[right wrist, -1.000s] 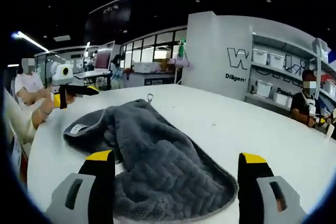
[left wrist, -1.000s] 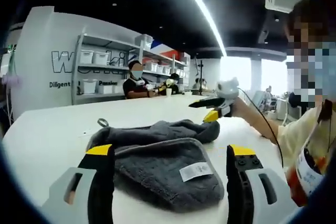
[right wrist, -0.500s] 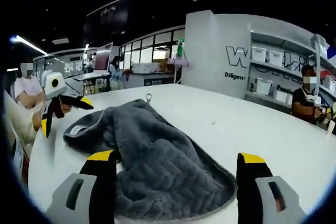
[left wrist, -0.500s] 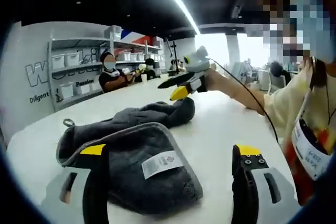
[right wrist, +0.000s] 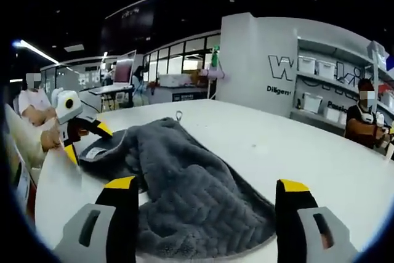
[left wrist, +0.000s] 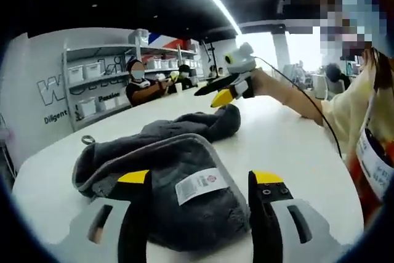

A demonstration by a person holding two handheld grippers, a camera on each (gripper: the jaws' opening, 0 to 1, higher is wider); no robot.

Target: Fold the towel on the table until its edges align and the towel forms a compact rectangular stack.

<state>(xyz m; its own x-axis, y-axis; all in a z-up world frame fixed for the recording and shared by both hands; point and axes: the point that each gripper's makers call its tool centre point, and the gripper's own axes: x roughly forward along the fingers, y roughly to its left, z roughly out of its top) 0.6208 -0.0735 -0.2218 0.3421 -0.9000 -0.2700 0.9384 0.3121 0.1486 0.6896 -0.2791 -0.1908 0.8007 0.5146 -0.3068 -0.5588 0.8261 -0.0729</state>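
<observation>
Open hall with shelving of white bins along the wall; white worktop in front of me. Grey towel lies crumpled on it, label upward. My left tool brackets the labelled corner, jaws fairly wide, gripping nothing. My right tool spreads wide at the opposite edge, unladen.

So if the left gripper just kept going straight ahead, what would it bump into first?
Most likely the grey towel: its labelled corner lies right between the left gripper's open jaws, though the exact height above the cloth is hard to judge.
</observation>
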